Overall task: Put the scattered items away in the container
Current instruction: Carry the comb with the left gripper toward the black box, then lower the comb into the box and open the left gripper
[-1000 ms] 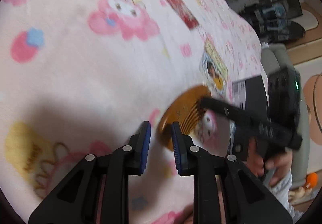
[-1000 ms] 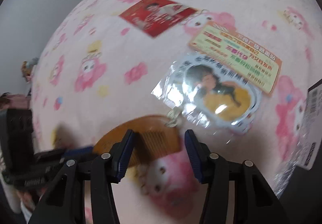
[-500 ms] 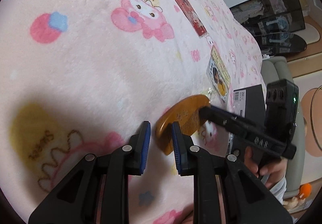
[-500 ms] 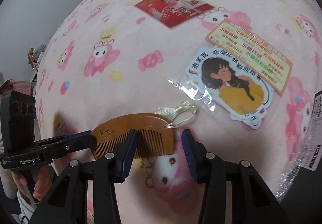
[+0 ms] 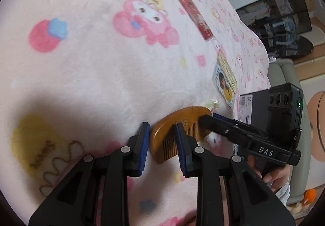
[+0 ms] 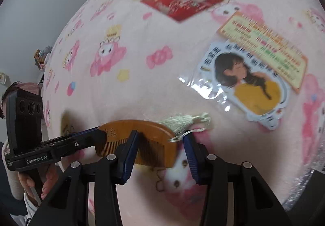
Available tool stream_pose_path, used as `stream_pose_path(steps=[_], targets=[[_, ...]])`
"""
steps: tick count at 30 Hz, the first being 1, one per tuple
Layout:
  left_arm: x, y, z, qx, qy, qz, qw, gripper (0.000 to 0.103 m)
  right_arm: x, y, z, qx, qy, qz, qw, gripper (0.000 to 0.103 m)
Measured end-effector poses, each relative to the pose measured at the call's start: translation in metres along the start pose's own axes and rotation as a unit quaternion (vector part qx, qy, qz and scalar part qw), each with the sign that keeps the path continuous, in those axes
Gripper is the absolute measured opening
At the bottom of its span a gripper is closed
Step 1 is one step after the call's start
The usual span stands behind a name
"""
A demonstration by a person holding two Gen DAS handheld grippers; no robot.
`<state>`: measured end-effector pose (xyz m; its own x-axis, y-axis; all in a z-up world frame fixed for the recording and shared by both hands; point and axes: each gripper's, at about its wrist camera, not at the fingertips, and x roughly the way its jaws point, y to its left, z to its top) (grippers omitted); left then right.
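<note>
A brown wooden comb (image 5: 178,124) (image 6: 142,130) with a pale tassel (image 6: 182,122) lies flat on a pink cartoon-print blanket (image 5: 91,63). My left gripper (image 5: 162,144) is open, its blue pads on either side of the comb's near end. My right gripper (image 6: 160,153) is open wider and straddles the tassel end of the comb. Each gripper shows in the other's view: the right gripper's fingers (image 5: 223,128) reach the comb's teeth, and the left gripper's fingers (image 6: 87,140) come in from the left. I cannot tell whether the pads touch the comb.
A red card (image 6: 182,0) (image 5: 191,12) lies farther back. A bagged sticker of a long-haired figure (image 6: 249,83) (image 5: 225,81) overlaps an orange printed card (image 6: 264,43). A dark labelled box (image 5: 254,108) sits at the blanket's right edge. Furniture stands beyond.
Both grippers have come closer to the comb. Its ends now sit between their fingers. The comb has stayed flat on the blanket.
</note>
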<state>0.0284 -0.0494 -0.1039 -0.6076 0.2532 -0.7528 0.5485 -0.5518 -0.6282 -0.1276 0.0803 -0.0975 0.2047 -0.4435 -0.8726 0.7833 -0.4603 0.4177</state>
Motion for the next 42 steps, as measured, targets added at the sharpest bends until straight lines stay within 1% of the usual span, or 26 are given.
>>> stream_pose_path(steps=[1,3,5,8,11,14,16,19,23,26,30,32,34,35,37,39,42], targets=[[-0.004,-0.005,-0.001,0.009,-0.003,0.000,1.0000,0.025,-0.002,0.002,-0.001,-0.003,-0.003,0.004,1.000,0.040],[-0.016,-0.013,-0.002,0.021,-0.008,-0.015,0.9996,0.025,-0.014,0.006,-0.002,-0.008,-0.022,0.003,1.000,0.038],[-0.026,-0.021,-0.003,0.028,-0.012,-0.030,0.9991,0.025,-0.036,0.007,-0.004,-0.003,-0.044,0.009,0.999,0.035],[-0.045,-0.042,-0.004,0.042,-0.022,-0.057,0.9972,0.026,-0.077,0.011,-0.018,-0.011,-0.076,-0.004,0.997,0.034],[-0.061,-0.077,-0.007,0.080,-0.027,-0.073,0.9937,0.027,-0.118,0.015,-0.033,-0.019,-0.108,-0.017,0.994,0.035],[-0.069,-0.113,-0.010,0.114,-0.025,-0.091,0.9890,0.027,-0.159,0.018,-0.048,-0.028,-0.140,-0.029,0.989,0.035],[-0.069,-0.145,-0.014,0.141,-0.022,-0.103,0.9843,0.027,-0.187,0.020,-0.058,-0.032,-0.160,-0.038,0.986,0.035],[-0.062,-0.195,-0.029,0.180,-0.015,-0.117,0.9766,0.027,-0.231,-0.002,-0.081,-0.015,-0.182,-0.054,0.982,0.035],[-0.041,-0.255,-0.058,0.216,0.005,-0.138,0.9667,0.027,-0.286,-0.032,-0.116,0.006,-0.210,-0.082,0.974,0.034],[-0.009,-0.303,-0.076,0.240,0.033,-0.147,0.9590,0.028,-0.317,-0.061,-0.146,0.022,-0.230,-0.108,0.967,0.035],[0.040,-0.361,-0.092,0.277,0.072,-0.137,0.9483,0.028,-0.340,-0.116,-0.175,0.058,-0.246,-0.121,0.960,0.035],[0.057,-0.363,-0.098,0.276,0.080,-0.136,0.9481,0.029,-0.347,-0.146,-0.190,0.073,-0.251,-0.131,0.956,0.035],[0.075,-0.366,-0.103,0.275,0.089,-0.136,0.9478,0.029,-0.347,-0.175,-0.204,0.086,-0.254,-0.129,0.955,0.036],[0.083,-0.367,-0.106,0.274,0.093,-0.135,0.9476,0.028,-0.345,-0.187,-0.210,0.092,-0.260,-0.124,0.953,0.036],[0.101,-0.369,-0.112,0.273,0.102,-0.134,0.9472,0.026,-0.340,-0.207,-0.218,0.118,-0.257,-0.108,0.953,0.036],[0.118,-0.371,-0.118,0.272,0.110,-0.133,0.9468,0.027,-0.334,-0.219,-0.222,0.132,-0.247,-0.103,0.954,0.036],[0.138,-0.370,-0.122,0.270,0.120,-0.126,0.9470,0.028,-0.319,-0.227,-0.218,0.141,-0.222,-0.117,0.958,0.036]])
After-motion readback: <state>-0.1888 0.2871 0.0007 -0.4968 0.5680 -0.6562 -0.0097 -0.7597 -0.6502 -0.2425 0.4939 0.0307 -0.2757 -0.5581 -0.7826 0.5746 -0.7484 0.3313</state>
